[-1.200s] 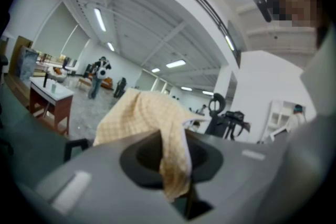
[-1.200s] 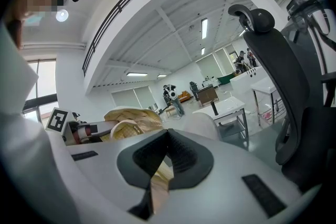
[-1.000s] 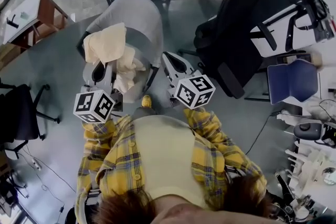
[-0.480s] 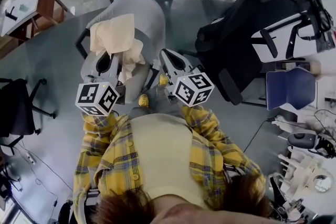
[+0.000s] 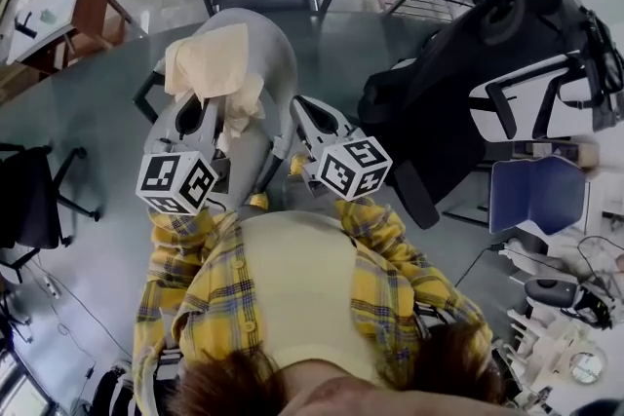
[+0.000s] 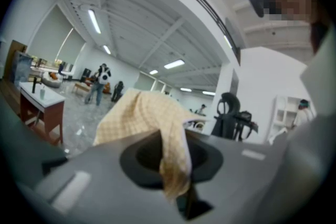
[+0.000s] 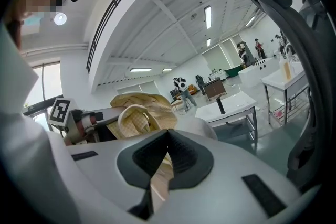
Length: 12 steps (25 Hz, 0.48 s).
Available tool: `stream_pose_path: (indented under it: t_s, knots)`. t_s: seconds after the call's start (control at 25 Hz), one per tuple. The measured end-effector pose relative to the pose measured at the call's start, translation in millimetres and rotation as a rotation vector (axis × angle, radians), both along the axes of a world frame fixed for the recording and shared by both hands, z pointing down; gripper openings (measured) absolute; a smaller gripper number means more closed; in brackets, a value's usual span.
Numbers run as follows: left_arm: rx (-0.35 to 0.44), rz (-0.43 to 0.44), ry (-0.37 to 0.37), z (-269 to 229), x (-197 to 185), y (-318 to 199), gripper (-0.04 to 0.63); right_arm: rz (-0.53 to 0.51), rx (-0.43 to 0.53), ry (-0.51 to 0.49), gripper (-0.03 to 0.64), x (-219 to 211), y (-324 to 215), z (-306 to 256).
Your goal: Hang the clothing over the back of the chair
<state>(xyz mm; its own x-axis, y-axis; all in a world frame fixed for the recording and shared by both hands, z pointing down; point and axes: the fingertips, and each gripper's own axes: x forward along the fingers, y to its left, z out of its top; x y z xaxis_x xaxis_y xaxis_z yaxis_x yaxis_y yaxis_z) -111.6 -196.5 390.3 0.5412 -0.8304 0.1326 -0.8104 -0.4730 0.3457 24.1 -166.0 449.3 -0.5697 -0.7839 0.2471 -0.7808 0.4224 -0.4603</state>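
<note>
While left tongs [image 6: 174, 170] clamp fold of pale checked clothing [image 5: 210, 63] and right tongs [image 7: 159, 168] pinch another strip of it, garment hangs bunched above grey chair [image 5: 278, 54], not yet draped; contact with backrest unclear. Judged light, limp, no stiffness; likely to sag, slide off smooth back. Best hold: two edge points well apart, spread wide.

Left hand-held gripper [image 5: 198, 108] and right hand-held gripper [image 5: 304, 106] forward, both tight on cloth [image 5: 210, 63].
</note>
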Motion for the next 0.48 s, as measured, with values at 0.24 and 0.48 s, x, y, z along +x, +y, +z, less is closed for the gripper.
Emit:
stream_pose_path:
  t_s: [0.24,0.48]
  knots:
    - [0.010,0.005,-0.016,-4.8,31.2,-29.6,0.055,-0.031,-0.011,-0.009,0.014,20.3,-23.7,2.5]
    - [0.023,0.038,-0.028,-3.6,68.3,-60.4,0.055,-0.036,-0.025,-0.016,0.014,41.9,-42.0,8.2]
